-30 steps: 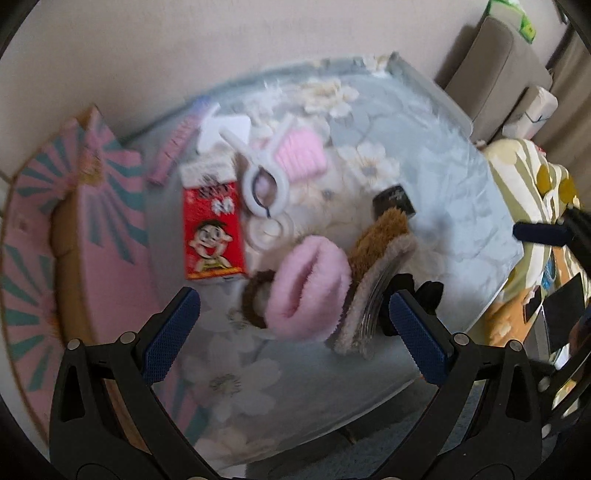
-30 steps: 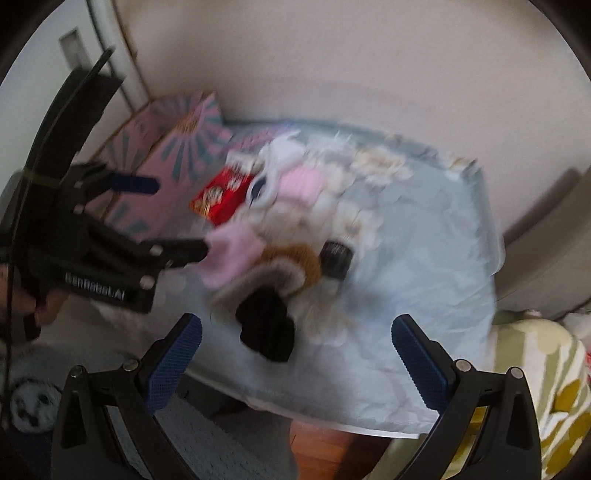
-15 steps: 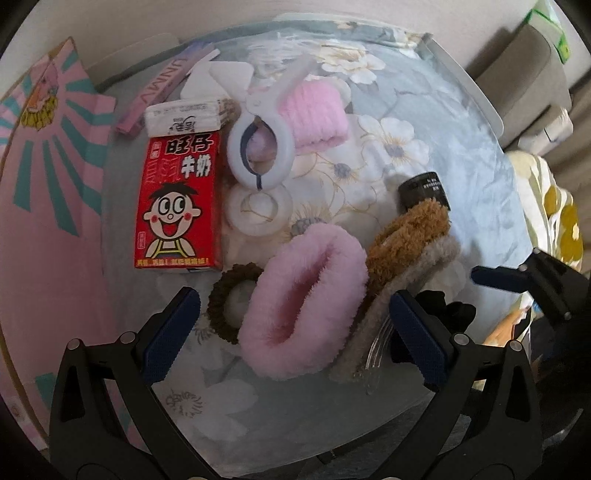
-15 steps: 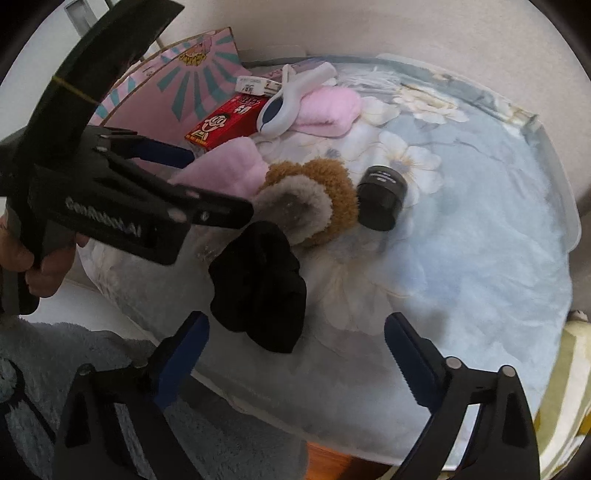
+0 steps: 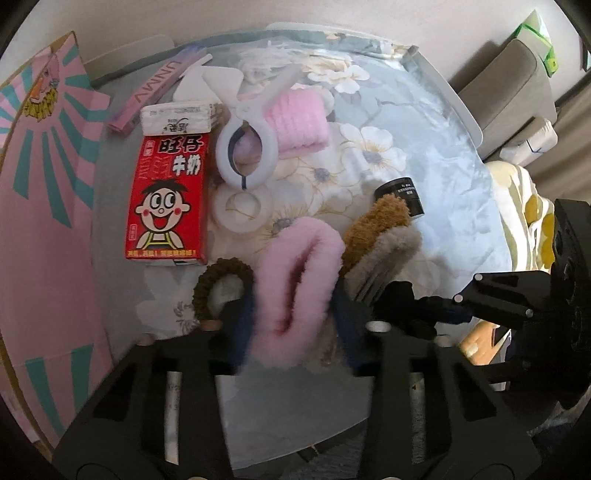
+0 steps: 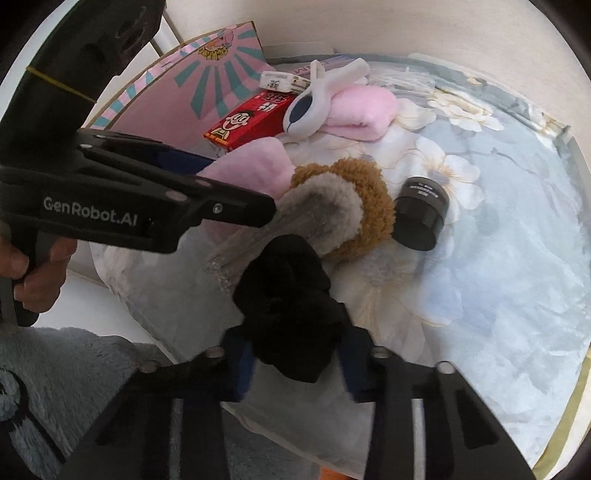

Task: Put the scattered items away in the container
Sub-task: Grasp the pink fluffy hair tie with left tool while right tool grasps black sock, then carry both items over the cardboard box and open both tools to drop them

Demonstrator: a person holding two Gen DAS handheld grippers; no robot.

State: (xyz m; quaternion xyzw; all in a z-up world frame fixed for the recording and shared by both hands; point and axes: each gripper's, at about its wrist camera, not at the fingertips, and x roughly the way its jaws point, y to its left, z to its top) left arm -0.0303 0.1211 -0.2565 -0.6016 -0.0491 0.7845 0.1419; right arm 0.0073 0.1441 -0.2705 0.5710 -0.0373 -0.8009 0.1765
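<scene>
Plain off-white wall (image 6: 369, 29) runs right behind the table (image 5: 436, 155), which has a pale blue floral cloth over it. Off the table's right edge there's a grey cushioned seat (image 5: 506, 88) and some yellow-patterned bedding (image 5: 524, 206). Near its front left corner, a grey fluffy rug (image 6: 74, 369) sits on the floor. Soft daylight, nothing harsh.

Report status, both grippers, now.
Left gripper closing on pink fluffy scrunchie. Right gripper closing on black scrunchie. Brown scrunchie and grey scrunchie crowd both.
</scene>
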